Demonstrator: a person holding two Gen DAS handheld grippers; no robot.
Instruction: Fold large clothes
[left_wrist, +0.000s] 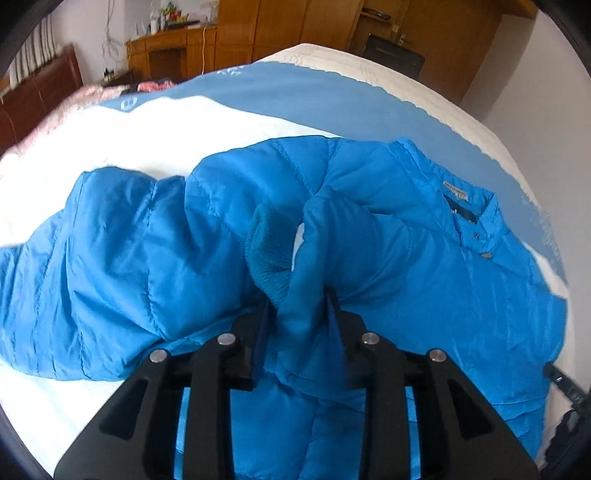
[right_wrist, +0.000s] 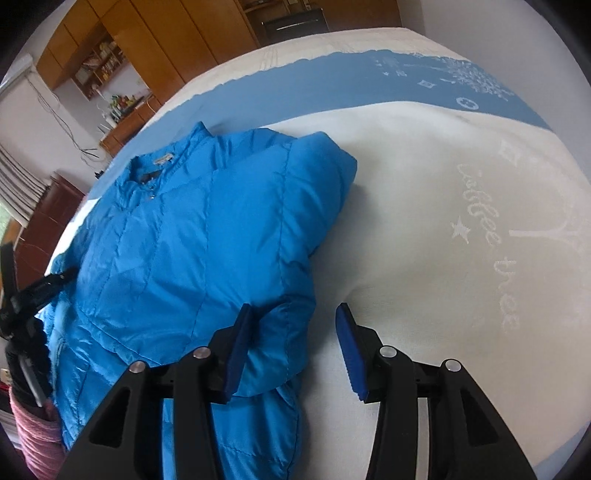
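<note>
A bright blue puffer jacket (left_wrist: 406, 266) lies on a bed with a white and blue blanket (left_wrist: 221, 129). My left gripper (left_wrist: 297, 302) is shut on a fold of the jacket's sleeve near its ribbed cuff (left_wrist: 266, 254), held over the jacket's body. The collar with its label (left_wrist: 456, 192) lies to the right. In the right wrist view the jacket (right_wrist: 192, 240) lies flat with its right sleeve folded in. My right gripper (right_wrist: 293, 314) is open and empty over the jacket's lower right edge, its left pad above the fabric.
The blanket (right_wrist: 443, 184) spreads bare to the right of the jacket. Wooden cabinets (left_wrist: 277, 22) and a desk (left_wrist: 170, 48) stand beyond the bed. A pink quilt (left_wrist: 55, 114) lies at the far left. The left gripper's frame (right_wrist: 33, 295) shows at the left edge.
</note>
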